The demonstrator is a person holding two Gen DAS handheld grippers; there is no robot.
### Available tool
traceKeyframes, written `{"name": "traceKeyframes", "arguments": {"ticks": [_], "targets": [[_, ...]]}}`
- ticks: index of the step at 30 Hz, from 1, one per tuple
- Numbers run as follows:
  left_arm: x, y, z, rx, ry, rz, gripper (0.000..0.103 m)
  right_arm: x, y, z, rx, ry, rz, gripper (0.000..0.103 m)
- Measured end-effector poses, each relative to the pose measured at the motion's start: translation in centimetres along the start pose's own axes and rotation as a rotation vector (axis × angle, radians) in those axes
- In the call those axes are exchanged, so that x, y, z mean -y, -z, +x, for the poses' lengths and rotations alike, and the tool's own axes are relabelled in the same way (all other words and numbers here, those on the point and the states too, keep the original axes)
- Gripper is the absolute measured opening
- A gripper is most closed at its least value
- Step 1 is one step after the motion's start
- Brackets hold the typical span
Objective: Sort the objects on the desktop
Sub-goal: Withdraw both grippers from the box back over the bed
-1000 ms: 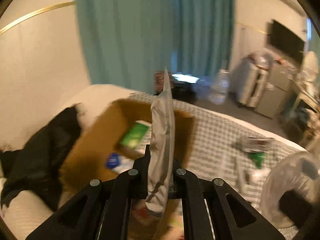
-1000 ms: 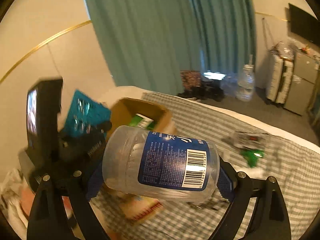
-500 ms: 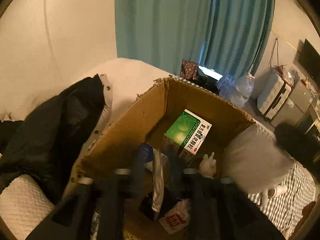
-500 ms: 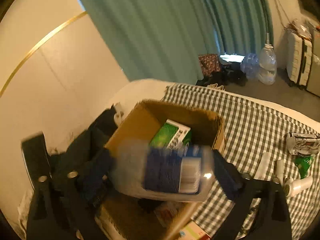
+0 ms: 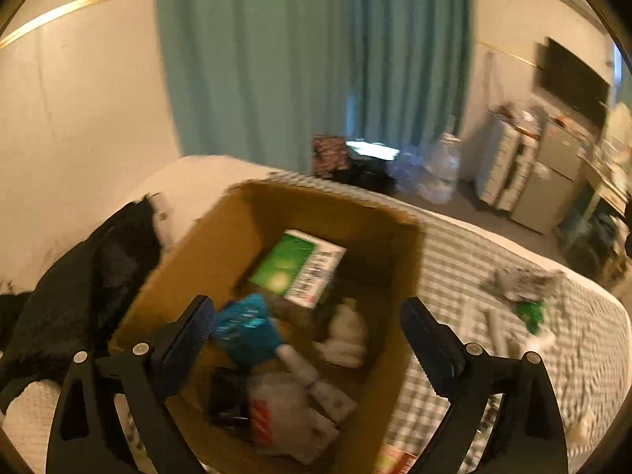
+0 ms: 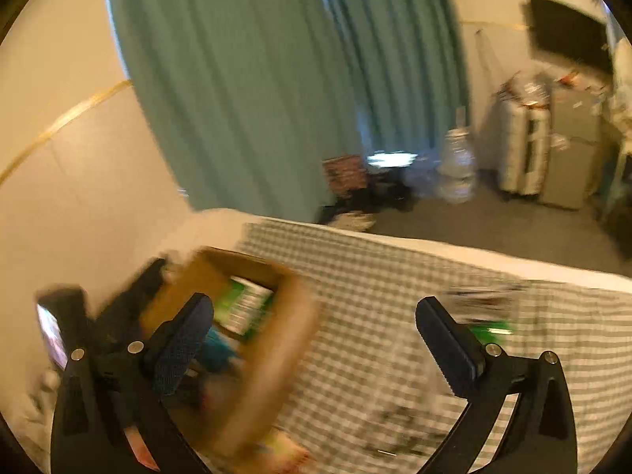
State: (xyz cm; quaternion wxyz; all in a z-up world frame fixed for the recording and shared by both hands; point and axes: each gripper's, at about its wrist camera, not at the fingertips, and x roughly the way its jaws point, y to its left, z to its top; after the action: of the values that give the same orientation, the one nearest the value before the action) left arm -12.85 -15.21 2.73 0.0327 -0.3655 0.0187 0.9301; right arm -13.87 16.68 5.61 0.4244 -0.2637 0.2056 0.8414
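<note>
An open cardboard box (image 5: 221, 245) stands on the checked cloth (image 5: 474, 260). It holds a green and white carton (image 5: 296, 268), a teal packet (image 5: 245, 328), a small white figure (image 5: 347, 335) and a silver pouch with a red label (image 5: 284, 414). My left gripper (image 5: 306, 308) hangs over the box, its jaws opening, with nothing between them. My right gripper (image 6: 315, 302) is open and empty, above the cloth (image 6: 375, 296) just right of the blurred box (image 6: 276, 355). A crumpled silver wrapper (image 5: 517, 280), a green scrap (image 5: 531, 312) and white tubes (image 5: 493, 328) lie on the cloth.
A black jacket (image 5: 79, 276) lies left of the box on white bedding. Teal curtains (image 5: 308, 59) hang behind. On the floor beyond are water bottles (image 5: 438, 170) and pale suitcases (image 6: 521, 142). A dark device with a lit screen (image 6: 51, 335) shows at the right view's left edge.
My left gripper opened and let go of the silver pouch, which now lies in the box. My right gripper released the clear blue-labelled jar and swung right, away from the box.
</note>
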Motion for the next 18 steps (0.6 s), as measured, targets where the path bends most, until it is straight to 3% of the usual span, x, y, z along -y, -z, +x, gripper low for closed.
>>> {"name": "traceKeyframes", "arguments": {"ticks": [5, 8, 12, 18], "targets": [[4.9, 1.6, -2.5, 0.009, 0.069, 0.062, 0.102, 7.3, 3.5, -4.3, -0.019, 0.184, -0.010, 0.103], [7.3, 2.8, -3.1, -0.014, 0.111, 0.050, 0.103, 10.7, 5.5, -6.2, -0.019, 0.243, 0.009, 0.103], [11.0, 4.7, -2.6, -0.064, 0.159, 0.117, 0.103, 14.8, 8.0, -8.3, -0.026, 0.246, 0.122, 0.103], [15.7, 7.8, -0.5, -0.131, 0.123, 0.268, 0.103, 16.8, 8.5, -8.0, -0.030, 0.191, 0.177, 0.103]]}}
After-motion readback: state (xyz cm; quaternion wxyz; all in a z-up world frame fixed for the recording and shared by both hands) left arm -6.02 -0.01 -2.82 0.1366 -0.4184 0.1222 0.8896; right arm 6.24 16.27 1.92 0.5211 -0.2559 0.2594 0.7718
